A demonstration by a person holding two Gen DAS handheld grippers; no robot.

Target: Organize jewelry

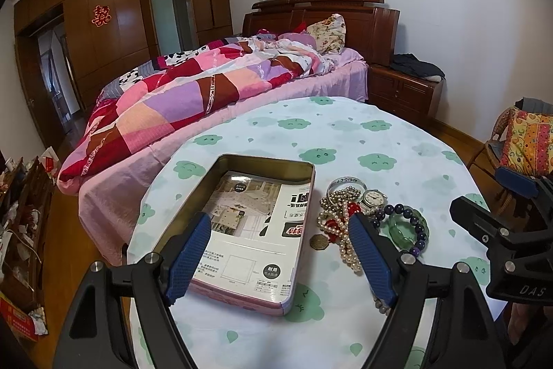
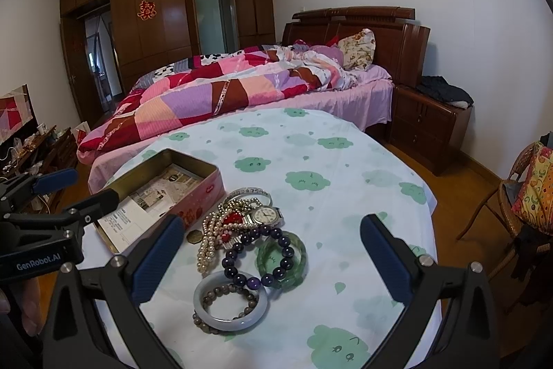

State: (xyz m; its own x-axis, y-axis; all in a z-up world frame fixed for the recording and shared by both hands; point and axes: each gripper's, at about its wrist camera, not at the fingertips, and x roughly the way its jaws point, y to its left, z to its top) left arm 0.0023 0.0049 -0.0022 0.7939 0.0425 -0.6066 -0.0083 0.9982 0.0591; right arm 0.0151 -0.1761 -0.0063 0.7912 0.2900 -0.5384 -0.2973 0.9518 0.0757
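Observation:
An open pink tin box (image 1: pixel 297 272) (image 2: pixel 207 192) lined with printed paper sits on the round table. To its right lies a jewelry pile: pearl necklace (image 2: pixel 207 244), red beads (image 2: pixel 232 219), wristwatch (image 2: pixel 264 215) (image 1: pixel 373 198), dark purple bead bracelet (image 2: pixel 262 251) (image 1: pixel 411 223), green jade bangle (image 2: pixel 295 265), pale bangle (image 2: pixel 231 300) with a grey bead bracelet inside, and a gold coin (image 1: pixel 318 242). My left gripper (image 1: pixel 280 251) is open and empty above the box's near end. My right gripper (image 2: pixel 273 261) is open and empty, above the pile.
The table has a white cloth with green clouds (image 2: pixel 345 161). A bed with a patchwork quilt (image 1: pixel 179 102) stands behind, a wooden nightstand (image 2: pixel 428 127) at its right, a wicker chair (image 2: pixel 518 203) far right, and cluttered shelves (image 1: pixel 20 213) at left.

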